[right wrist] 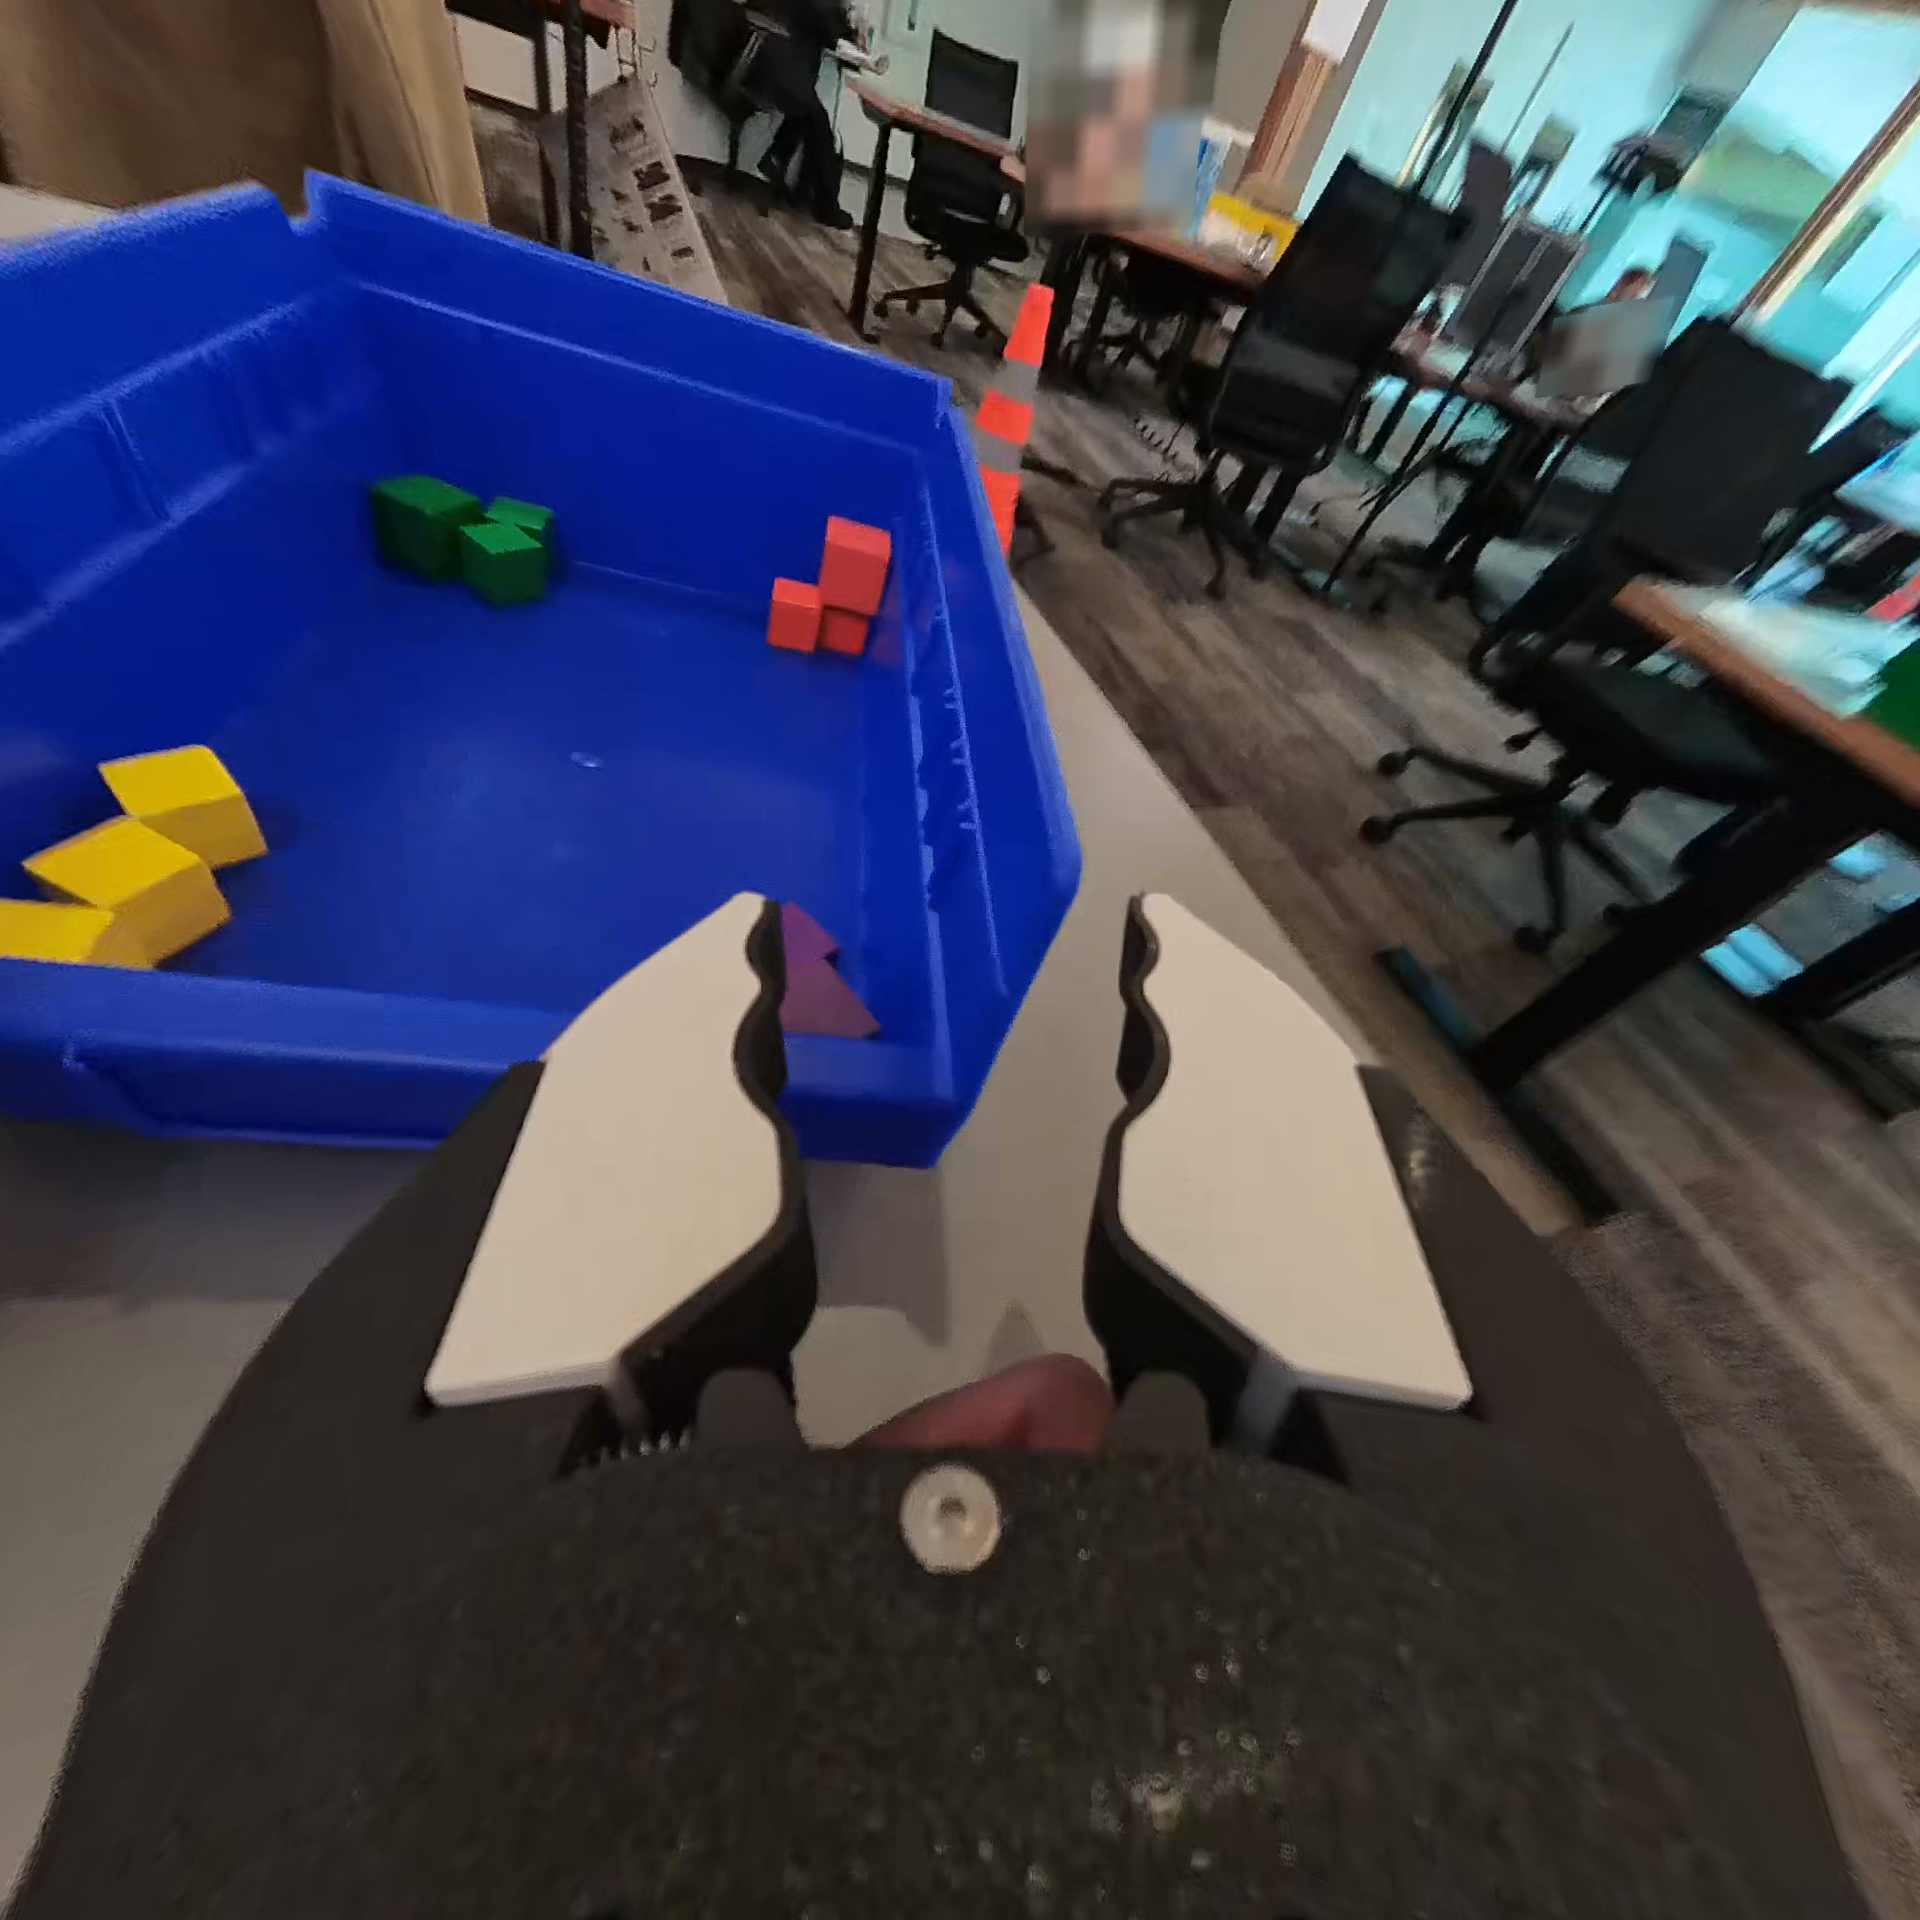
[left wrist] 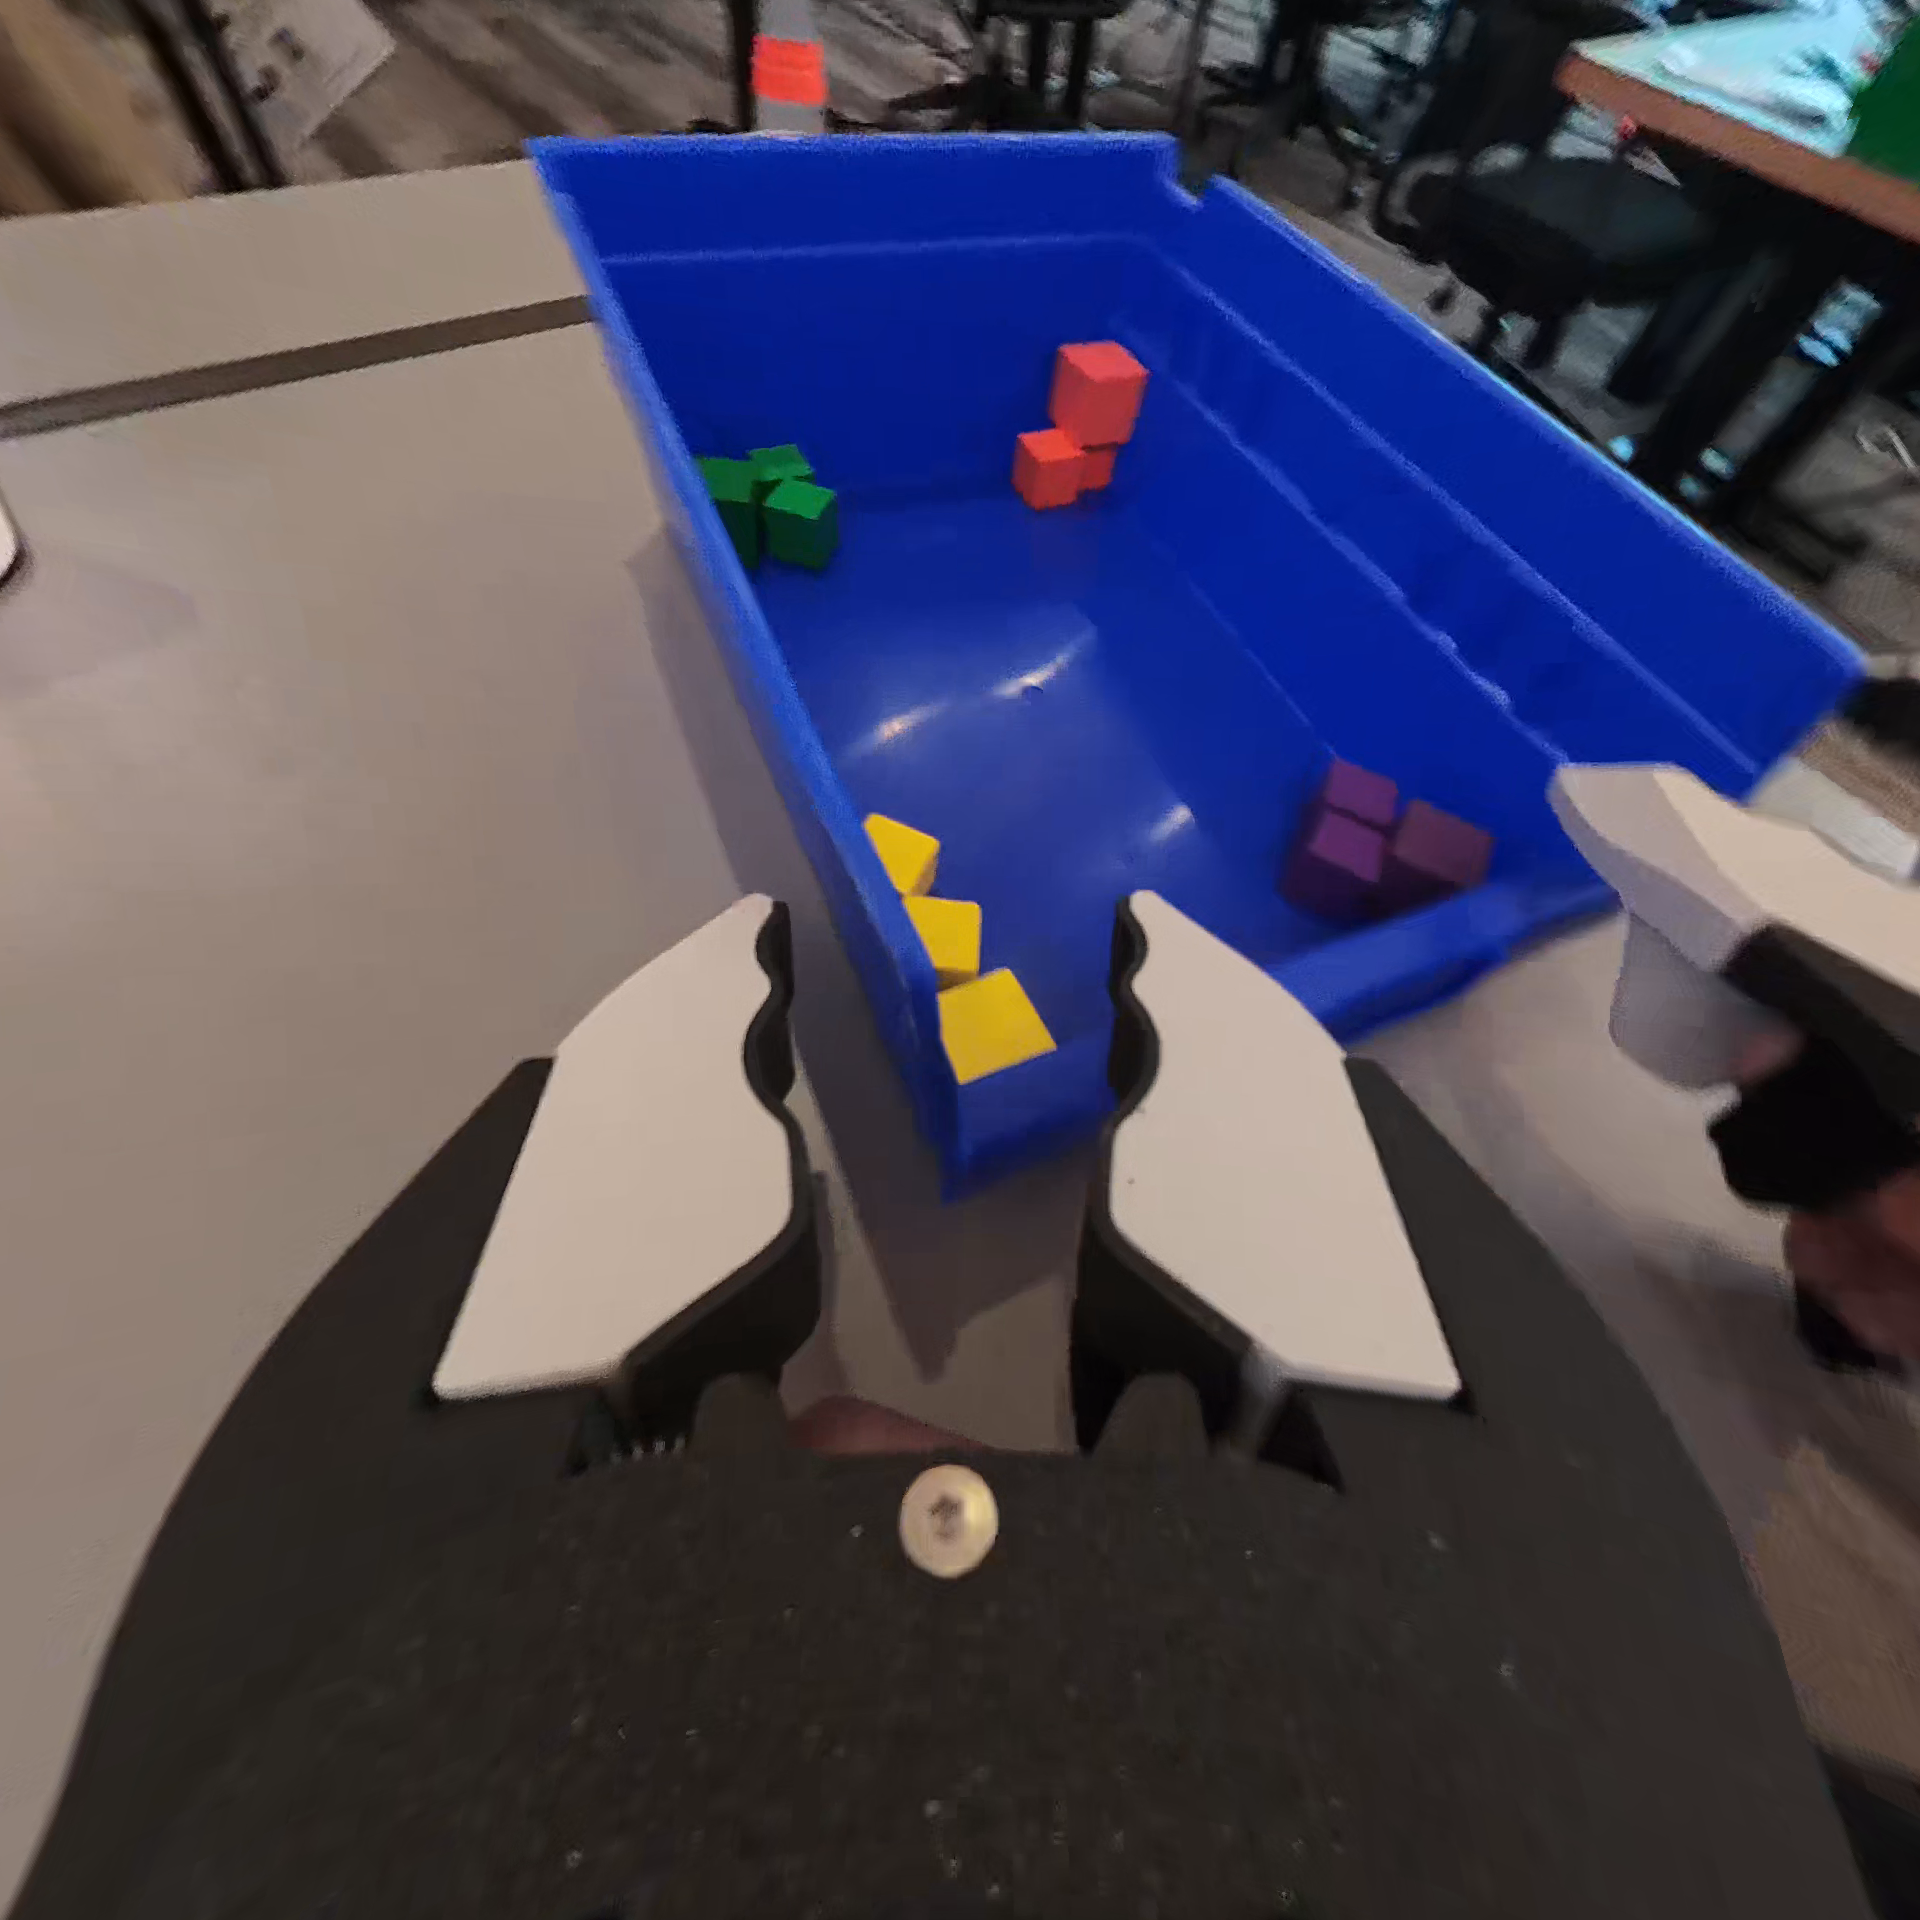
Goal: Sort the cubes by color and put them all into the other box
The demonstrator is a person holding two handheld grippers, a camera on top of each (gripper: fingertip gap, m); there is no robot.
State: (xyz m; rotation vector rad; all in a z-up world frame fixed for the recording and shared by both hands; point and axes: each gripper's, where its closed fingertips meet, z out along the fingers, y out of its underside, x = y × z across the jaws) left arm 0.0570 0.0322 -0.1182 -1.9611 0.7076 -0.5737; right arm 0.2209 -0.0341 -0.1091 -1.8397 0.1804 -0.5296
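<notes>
Blue box [left wrist: 935, 312] on grey table [left wrist: 312, 727] w/ cubes grouped in corners: green [left wrist: 774, 509], red [left wrist: 1081, 426], yellow [left wrist: 956, 945], purple [left wrist: 1371, 842] (three each). Left gripper [left wrist: 951, 914] & right gripper [right wrist: 951, 909] both spread apart, holding nothing, at box's near edge.

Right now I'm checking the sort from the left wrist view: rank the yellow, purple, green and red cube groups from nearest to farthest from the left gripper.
From the left gripper:
1. Yellow cubes, near-left corner of the blue box, just ahead of the fingertips.
2. Purple cubes, near-right corner.
3. Green cubes, far left.
4. Red cubes, far right; close to green in range.
</notes>
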